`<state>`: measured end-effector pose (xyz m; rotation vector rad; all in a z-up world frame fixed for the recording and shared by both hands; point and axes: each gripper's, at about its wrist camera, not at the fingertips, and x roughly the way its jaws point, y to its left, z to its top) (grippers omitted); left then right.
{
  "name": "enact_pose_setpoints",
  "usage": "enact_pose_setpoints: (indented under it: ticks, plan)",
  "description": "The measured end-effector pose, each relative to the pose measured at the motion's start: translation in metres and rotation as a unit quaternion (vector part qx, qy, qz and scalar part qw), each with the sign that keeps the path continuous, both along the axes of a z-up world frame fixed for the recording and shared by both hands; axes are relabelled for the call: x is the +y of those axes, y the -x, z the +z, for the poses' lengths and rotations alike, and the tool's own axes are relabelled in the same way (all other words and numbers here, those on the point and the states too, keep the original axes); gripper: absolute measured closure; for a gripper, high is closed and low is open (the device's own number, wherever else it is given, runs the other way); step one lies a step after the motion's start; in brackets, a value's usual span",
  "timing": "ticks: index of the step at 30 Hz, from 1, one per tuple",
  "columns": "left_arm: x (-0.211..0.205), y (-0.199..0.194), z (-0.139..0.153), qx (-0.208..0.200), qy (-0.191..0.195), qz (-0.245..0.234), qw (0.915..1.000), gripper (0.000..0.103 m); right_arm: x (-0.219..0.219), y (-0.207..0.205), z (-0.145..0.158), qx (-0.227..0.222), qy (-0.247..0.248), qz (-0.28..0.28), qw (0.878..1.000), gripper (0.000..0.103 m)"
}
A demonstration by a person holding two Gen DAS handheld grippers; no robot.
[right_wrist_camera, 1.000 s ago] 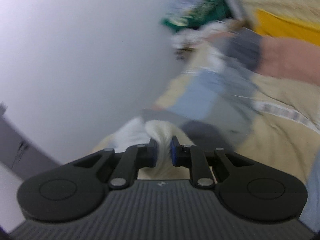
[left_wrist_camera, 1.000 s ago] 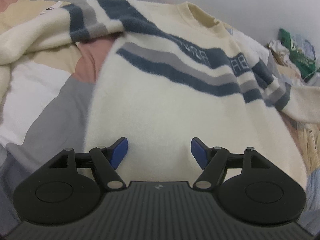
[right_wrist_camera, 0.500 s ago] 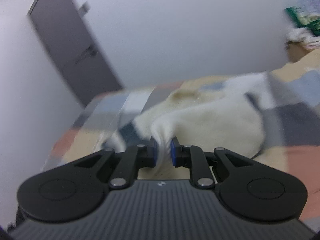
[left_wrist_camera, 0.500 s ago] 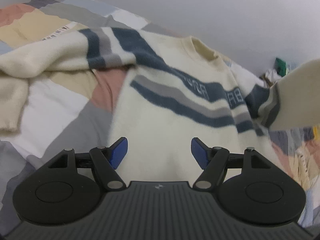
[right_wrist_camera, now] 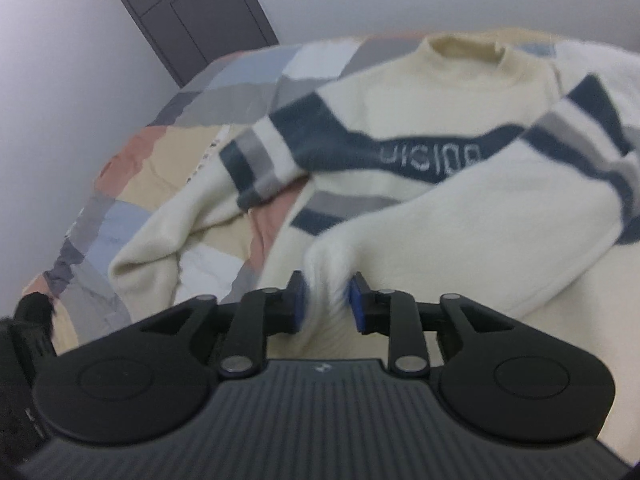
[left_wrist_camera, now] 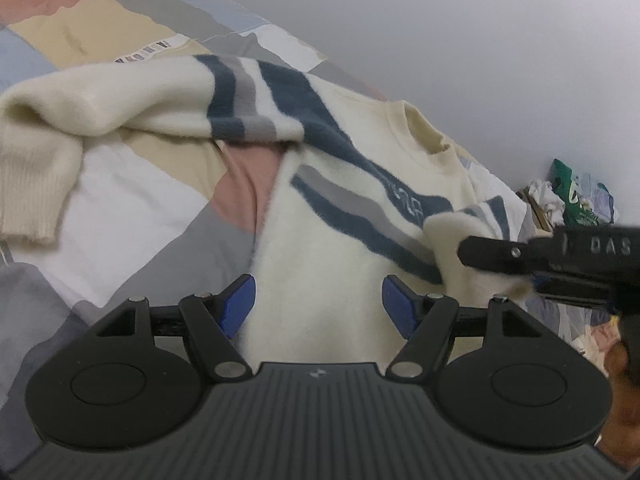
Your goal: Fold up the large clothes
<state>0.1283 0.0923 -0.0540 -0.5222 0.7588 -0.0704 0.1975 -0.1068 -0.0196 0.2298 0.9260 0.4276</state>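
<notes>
A cream sweater [left_wrist_camera: 332, 272] with navy and grey stripes lies front up on the patchwork bed. It also shows in the right wrist view [right_wrist_camera: 460, 92]. One sleeve [left_wrist_camera: 100, 112] lies out to the left. My left gripper [left_wrist_camera: 318, 304] is open and empty over the sweater's lower body. My right gripper [right_wrist_camera: 326, 304] holds the cuff end of the other sleeve [right_wrist_camera: 460, 216], brought across the sweater's front; its jaws stand a little apart around the fabric. The right gripper also shows in the left wrist view [left_wrist_camera: 520, 258] at the right.
The patchwork quilt [left_wrist_camera: 132, 208] covers the bed. A grey wall runs behind it and a dark door [right_wrist_camera: 192, 12] stands at the far left. A pile of bags and clutter [left_wrist_camera: 572, 204] sits beside the bed at the right.
My right gripper has swung the sleeve from the bed's right side over the sweater's front, and its jaws have widened slightly. My left gripper has tilted up a little and stays open.
</notes>
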Motion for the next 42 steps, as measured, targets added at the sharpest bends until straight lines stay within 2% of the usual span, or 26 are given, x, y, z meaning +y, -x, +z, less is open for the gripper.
enact_pose_setpoints:
  ticks: [1, 2, 3, 4, 7, 9, 14, 16, 20, 22, 26, 31, 33, 36, 40, 42]
  plan:
    - [0.001, 0.0, -0.001, 0.002, 0.001, -0.001, 1.0, 0.028, -0.001, -0.003, -0.001, 0.008, -0.003, 0.004, 1.0, 0.055]
    - [0.002, -0.001, -0.003, 0.006, 0.006, -0.001, 1.0, 0.028, 0.0, -0.003, -0.003, 0.013, -0.004, 0.008, 1.0, 0.034]
    - [0.003, -0.001, -0.003, 0.008, 0.011, -0.001, 0.9999, 0.028, -0.002, -0.004, -0.003, 0.015, -0.007, 0.011, 1.0, 0.02]
    - [0.003, -0.001, -0.003, 0.007, 0.016, 0.0, 0.9998, 0.028, -0.004, -0.004, -0.002, 0.014, -0.012, 0.012, 1.0, 0.019]
    - [0.003, 0.0, -0.001, 0.001, 0.013, 0.004, 0.9999, 0.028, -0.013, -0.007, 0.002, 0.012, -0.01, 0.019, 1.0, 0.02]
    - [0.0, 0.0, 0.001, 0.0, 0.002, 0.002, 1.0, 0.028, -0.025, -0.012, 0.006, -0.006, -0.001, 0.012, 1.0, 0.02]
    - [-0.007, -0.001, 0.004, -0.005, -0.001, -0.005, 1.0, 0.028, -0.083, -0.043, -0.001, -0.036, 0.028, -0.057, 0.997, 0.02]
    - [-0.011, -0.001, 0.006, -0.013, -0.004, -0.007, 0.9999, 0.028, -0.109, -0.058, -0.007, -0.062, 0.053, -0.093, 0.992, 0.02]
    - [-0.019, -0.007, 0.007, -0.024, -0.02, -0.011, 0.9995, 0.028, -0.162, -0.095, -0.022, -0.1, 0.109, -0.175, 0.973, 0.02]
    - [-0.024, -0.014, 0.005, -0.026, -0.024, -0.019, 0.9992, 0.028, -0.184, -0.113, -0.032, -0.103, 0.112, -0.208, 0.966, 0.02]
    - [-0.036, -0.026, 0.004, -0.039, -0.037, -0.046, 0.9975, 0.028, -0.21, -0.146, -0.056, -0.088, 0.104, -0.24, 0.961, 0.02]
    - [-0.048, -0.041, -0.004, -0.044, -0.052, -0.059, 0.996, 0.028, -0.207, -0.175, -0.083, -0.087, 0.092, -0.215, 0.968, 0.02]
    - [-0.049, -0.045, -0.006, -0.05, -0.054, -0.062, 0.9953, 0.028, -0.19, -0.183, -0.092, -0.106, 0.115, -0.174, 0.972, 0.018]
    - [-0.047, -0.05, -0.01, -0.05, -0.053, -0.059, 0.9956, 0.028, -0.174, -0.193, -0.102, -0.115, 0.142, -0.141, 0.973, 0.017]
    - [-0.041, -0.06, -0.02, -0.036, -0.047, -0.049, 0.997, 0.028, -0.167, -0.203, -0.11, -0.121, 0.163, -0.133, 0.97, 0.016]
    - [-0.039, -0.063, -0.023, -0.031, -0.044, -0.046, 0.9975, 0.028, -0.17, -0.205, -0.113, -0.119, 0.158, -0.136, 0.971, 0.016]
